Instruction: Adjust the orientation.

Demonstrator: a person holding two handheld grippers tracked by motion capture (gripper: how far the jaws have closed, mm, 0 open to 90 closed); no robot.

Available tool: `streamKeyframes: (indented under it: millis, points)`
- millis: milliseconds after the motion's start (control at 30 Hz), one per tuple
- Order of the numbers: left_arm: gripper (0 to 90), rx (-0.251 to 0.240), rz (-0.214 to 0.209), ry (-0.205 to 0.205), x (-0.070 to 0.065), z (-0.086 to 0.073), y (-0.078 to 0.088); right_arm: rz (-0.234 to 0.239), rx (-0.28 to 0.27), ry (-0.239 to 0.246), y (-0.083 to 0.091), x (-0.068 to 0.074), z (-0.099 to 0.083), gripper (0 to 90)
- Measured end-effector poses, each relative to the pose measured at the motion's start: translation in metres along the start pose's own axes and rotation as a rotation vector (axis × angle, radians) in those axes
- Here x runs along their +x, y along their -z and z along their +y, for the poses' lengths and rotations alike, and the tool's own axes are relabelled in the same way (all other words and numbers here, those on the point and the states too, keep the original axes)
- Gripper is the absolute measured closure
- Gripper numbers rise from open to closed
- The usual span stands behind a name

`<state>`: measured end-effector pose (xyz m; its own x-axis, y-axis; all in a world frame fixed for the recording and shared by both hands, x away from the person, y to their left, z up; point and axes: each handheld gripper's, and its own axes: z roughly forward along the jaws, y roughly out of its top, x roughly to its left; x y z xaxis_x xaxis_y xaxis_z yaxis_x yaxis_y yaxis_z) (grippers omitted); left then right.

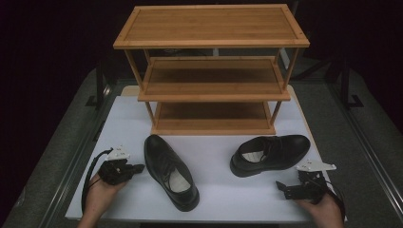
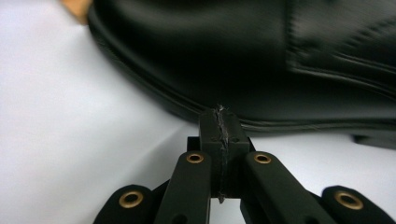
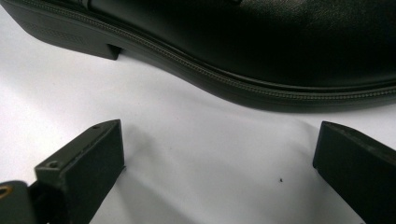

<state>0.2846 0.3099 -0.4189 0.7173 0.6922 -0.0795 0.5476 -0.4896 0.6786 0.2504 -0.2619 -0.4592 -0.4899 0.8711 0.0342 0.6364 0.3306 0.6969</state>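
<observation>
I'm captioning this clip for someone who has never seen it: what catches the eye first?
A three-tier bamboo shoe rack stands bare at the far side of the white table. In front lie two black leather dress shoes, the left shoe and the right shoe. The left tool, shut, nears the left one; the right tool waits open.
</observation>
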Motion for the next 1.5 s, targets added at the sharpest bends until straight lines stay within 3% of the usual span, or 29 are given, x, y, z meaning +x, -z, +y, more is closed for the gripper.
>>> streamKeyframes:
  millis: [267, 633, 1067, 1500]
  points:
    - [90.0, 0.057, -0.018, -0.045, -0.01, 0.0, -0.015, -0.001, 0.0, 0.001, 0.0, 0.0, 0.0, 1.5]
    - [90.0, 0.06, -0.02, -0.061, -0.009, 0.004, -0.018, -0.003, 0.003, 0.002, 0.0, 0.0, 0.0, 1.5]
    - [90.0, 0.062, -0.035, -0.124, -0.014, 0.03, -0.041, -0.004, 0.004, 0.003, 0.0, 0.001, 0.0, 1.5]
    - [90.0, 0.046, -0.053, -0.136, -0.021, 0.046, -0.056, -0.005, 0.002, 0.005, 0.0, 0.001, 0.0, 1.5]
